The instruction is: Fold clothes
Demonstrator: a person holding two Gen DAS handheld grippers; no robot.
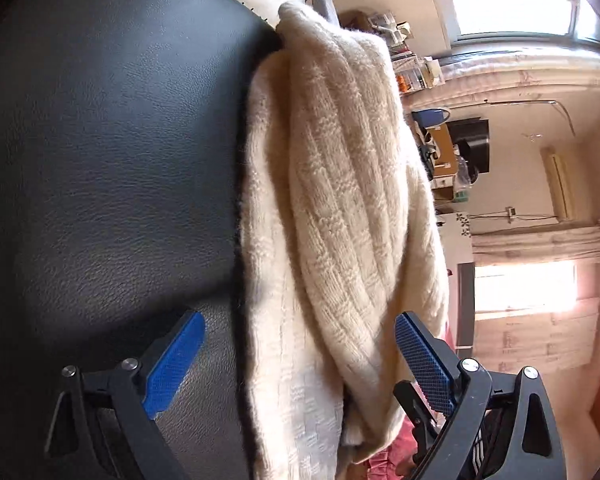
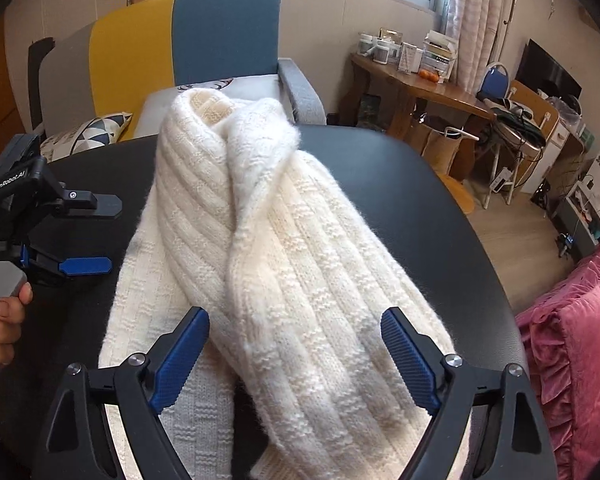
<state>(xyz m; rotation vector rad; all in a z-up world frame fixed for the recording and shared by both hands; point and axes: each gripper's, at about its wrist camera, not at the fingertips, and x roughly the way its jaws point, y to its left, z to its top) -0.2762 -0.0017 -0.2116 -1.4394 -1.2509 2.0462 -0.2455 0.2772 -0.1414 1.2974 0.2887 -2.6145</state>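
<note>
While both my grippers, left (image 1: 300, 354) and right (image 2: 296, 352), gape empty over the sweater (image 2: 284, 248) bunched on the table (image 2: 420, 208), I risk pinching several layers, dragging the heap.

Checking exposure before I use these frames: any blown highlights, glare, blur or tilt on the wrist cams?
Left wrist view: rolled sideways, so the room looks tipped; the window is blown out white, the black table shows soft sheen, and the cream knit garment is sharp. Right wrist view: upright, evenly lit, garment texture crisp, with strong fisheye bending at the edges and dark corners.
</note>
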